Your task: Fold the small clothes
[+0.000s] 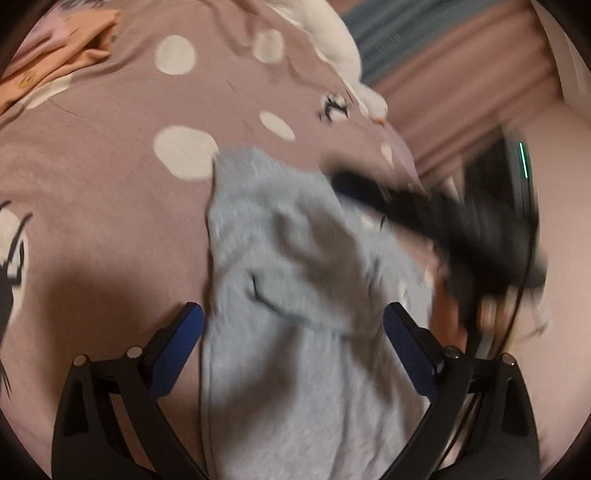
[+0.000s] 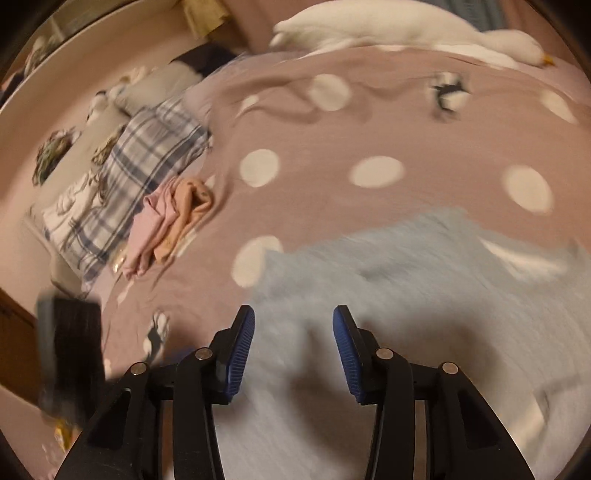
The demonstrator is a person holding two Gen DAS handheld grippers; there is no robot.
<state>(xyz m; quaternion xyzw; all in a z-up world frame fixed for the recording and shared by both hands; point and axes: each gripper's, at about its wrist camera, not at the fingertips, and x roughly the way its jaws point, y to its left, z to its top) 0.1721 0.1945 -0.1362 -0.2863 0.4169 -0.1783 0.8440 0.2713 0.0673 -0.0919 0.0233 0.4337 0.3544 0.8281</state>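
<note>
A light blue-grey small garment (image 1: pixel 295 295) lies rumpled on the mauve dotted bedspread (image 1: pixel 110 184). My left gripper (image 1: pixel 293 317) is open above it, its blue pads on either side of the cloth. The right gripper (image 1: pixel 424 210) shows blurred in the left wrist view, over the garment's far right edge. In the right wrist view the right gripper (image 2: pixel 293 321) is open over the same garment (image 2: pixel 424 295), with nothing between its pads. Both views are motion-blurred.
Folded pink and orange clothes (image 2: pixel 170 221) lie at the bedspread's left, beside a plaid cloth (image 2: pixel 140 173). An orange garment (image 1: pixel 62 55) shows at upper left. A white plush toy (image 2: pixel 406 29) lies along the far edge. A dark blurred object (image 2: pixel 70 350) is at lower left.
</note>
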